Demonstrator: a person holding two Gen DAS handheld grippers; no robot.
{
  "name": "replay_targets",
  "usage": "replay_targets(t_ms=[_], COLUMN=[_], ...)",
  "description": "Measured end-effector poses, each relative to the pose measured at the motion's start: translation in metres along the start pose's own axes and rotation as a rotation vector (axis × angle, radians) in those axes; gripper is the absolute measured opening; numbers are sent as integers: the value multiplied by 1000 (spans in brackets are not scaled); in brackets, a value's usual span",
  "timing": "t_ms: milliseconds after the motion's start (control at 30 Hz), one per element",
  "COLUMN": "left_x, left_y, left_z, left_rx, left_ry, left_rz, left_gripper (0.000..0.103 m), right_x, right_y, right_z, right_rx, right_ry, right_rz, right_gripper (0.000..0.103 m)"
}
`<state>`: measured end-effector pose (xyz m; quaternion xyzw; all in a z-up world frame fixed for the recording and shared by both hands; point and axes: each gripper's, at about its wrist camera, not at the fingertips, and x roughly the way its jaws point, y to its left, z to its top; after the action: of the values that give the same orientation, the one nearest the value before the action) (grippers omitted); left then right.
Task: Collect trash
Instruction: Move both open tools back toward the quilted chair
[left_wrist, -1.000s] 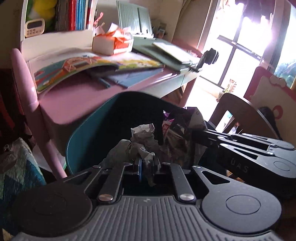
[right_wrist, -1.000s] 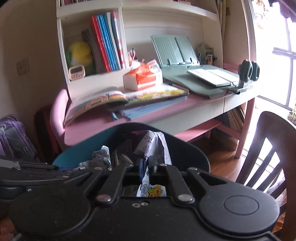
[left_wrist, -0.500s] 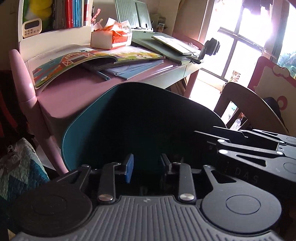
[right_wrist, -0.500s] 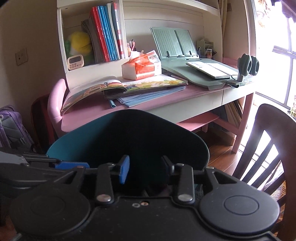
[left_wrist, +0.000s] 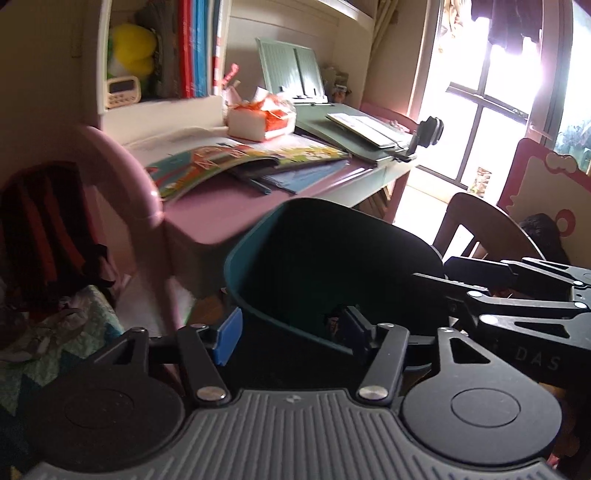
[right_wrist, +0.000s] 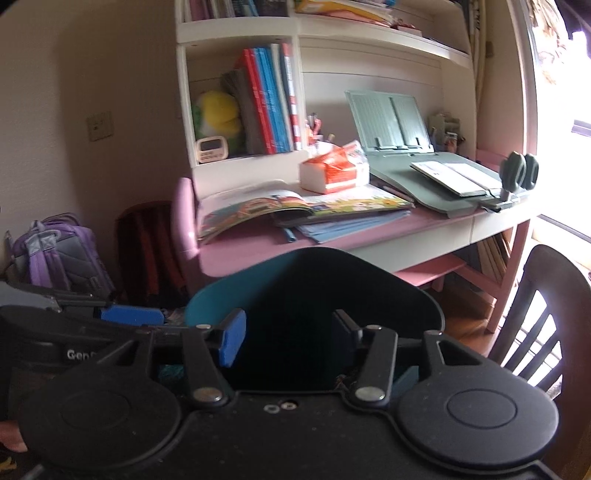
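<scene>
A dark teal trash bin (left_wrist: 258, 236) stands in front of the pink desk; its inside is dark and I cannot see what lies in it. It also shows in the right wrist view (right_wrist: 218, 299). My left gripper (left_wrist: 290, 332) is open and empty, its fingers straddling the bin's near rim. My right gripper (right_wrist: 288, 334) is open and empty over the bin's mouth. The right gripper's body shows at the right of the left wrist view (left_wrist: 517, 295); the left gripper's blue pad shows in the right wrist view (right_wrist: 131, 315).
The pink desk (right_wrist: 251, 247) holds open picture books (right_wrist: 295, 206), a tissue pack (right_wrist: 332, 170) and a green book stand (right_wrist: 391, 122). A wooden chair (right_wrist: 543, 295) stands at the right. A purple backpack (right_wrist: 55, 254) and a dark red bag (right_wrist: 147, 251) lie at the left.
A second ago both grippers were shut on crumpled trash over the bin. Both have opened and the trash is gone from view. Both have since pulled back and up.
</scene>
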<state>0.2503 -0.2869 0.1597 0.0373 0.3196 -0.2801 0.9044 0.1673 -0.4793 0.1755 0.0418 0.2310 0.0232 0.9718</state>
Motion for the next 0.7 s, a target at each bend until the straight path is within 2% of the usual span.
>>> replay_targets(t_ms=[233, 333, 700], left_x=[-55, -74, -121], left_y=[32, 49, 128], left_z=[-22, -34, -102], left_rx=[-19, -29, -123], left_ry=[-37, -50, -37], left_rz=[59, 93, 231], left_gripper=[62, 69, 70], right_x=[-18, -22, -2], right_y=[49, 73, 160], right_z=[-4, -8, -35], right_rx=[-58, -84, -158], right_ry=[-21, -20, 32], right_rz=[98, 147, 323], right_gripper=[53, 55, 59])
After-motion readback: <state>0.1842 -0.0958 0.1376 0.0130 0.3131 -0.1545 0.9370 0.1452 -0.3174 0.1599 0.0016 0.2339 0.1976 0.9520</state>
